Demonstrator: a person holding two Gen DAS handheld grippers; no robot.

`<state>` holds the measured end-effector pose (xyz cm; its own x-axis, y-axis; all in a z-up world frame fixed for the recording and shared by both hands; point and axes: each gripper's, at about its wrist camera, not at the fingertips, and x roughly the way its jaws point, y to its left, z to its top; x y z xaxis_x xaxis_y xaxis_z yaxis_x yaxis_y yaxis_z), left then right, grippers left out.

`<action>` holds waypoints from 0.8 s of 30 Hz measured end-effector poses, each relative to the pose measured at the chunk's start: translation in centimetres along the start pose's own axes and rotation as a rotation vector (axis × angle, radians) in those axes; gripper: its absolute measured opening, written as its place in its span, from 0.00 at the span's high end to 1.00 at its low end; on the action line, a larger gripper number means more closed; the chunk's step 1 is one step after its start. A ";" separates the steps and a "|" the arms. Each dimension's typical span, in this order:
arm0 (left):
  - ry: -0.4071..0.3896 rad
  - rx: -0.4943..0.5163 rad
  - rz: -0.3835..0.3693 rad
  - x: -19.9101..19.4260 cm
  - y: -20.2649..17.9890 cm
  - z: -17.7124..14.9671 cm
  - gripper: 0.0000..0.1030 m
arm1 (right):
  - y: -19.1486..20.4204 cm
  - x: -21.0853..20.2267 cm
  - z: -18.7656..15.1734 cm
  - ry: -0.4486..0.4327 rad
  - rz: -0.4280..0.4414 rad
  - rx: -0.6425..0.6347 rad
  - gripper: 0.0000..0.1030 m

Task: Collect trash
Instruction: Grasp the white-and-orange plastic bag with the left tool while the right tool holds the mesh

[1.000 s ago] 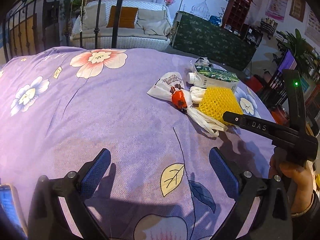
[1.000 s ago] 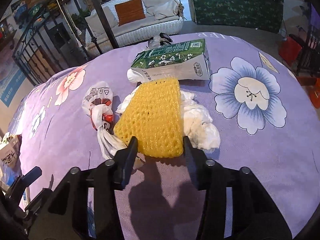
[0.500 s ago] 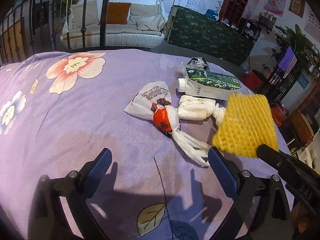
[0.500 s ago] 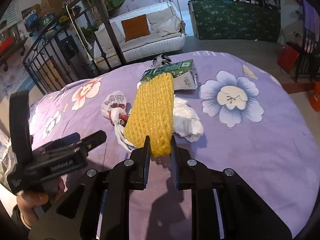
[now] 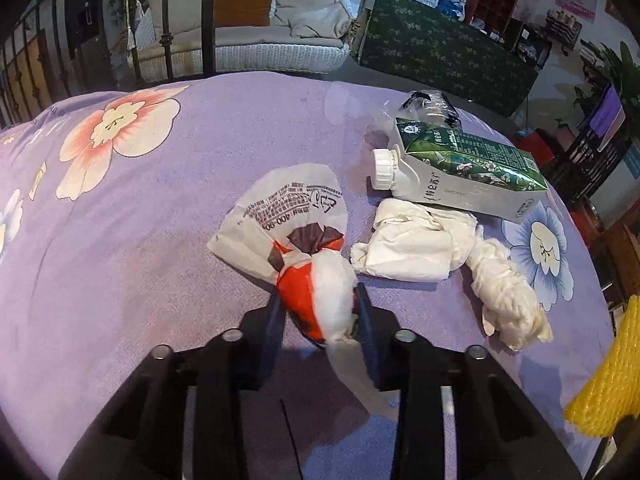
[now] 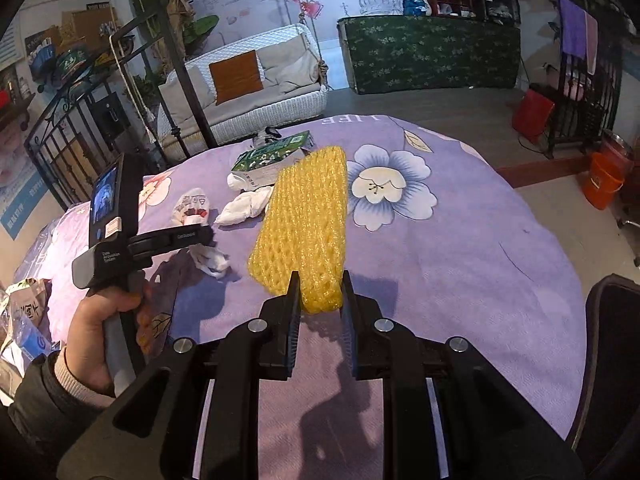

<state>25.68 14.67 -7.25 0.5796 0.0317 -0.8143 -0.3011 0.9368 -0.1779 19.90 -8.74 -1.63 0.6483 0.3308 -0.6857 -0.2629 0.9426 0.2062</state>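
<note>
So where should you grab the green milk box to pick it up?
Probably across the long flat body of the green carton, not the white cap. It lies on its side on the purple cloth, so come down from above, fingers over its two long edges; the crumpled tissue crowds its near side.

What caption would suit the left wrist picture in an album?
Left gripper pinches a knotted plastic bag on a purple floral cloth, beside tissue and a green carton.

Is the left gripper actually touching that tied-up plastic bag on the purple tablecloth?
Touching. The left wrist view shows the left gripper with both fingers pressed against the sides of the plastic bag, at its red and white knot.
</note>
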 end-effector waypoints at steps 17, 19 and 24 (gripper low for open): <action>-0.115 0.114 -0.111 -10.1 -2.2 -7.0 0.78 | -4.3 -3.3 -2.8 -0.031 -0.034 0.117 0.81; -0.118 0.133 -0.143 -11.3 -3.3 -8.1 0.78 | -5.3 -4.3 -3.5 -0.039 -0.049 0.137 0.81; -0.131 0.195 -0.228 -13.5 -7.1 -10.1 0.78 | -8.6 -6.7 -5.2 -0.061 -0.110 0.194 0.81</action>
<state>12.36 4.05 -0.60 0.7119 -0.1543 -0.6851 -0.0086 0.9736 -0.2282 14.10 -19.31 -2.43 0.7090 0.2223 -0.6692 -0.0501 0.9625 0.2667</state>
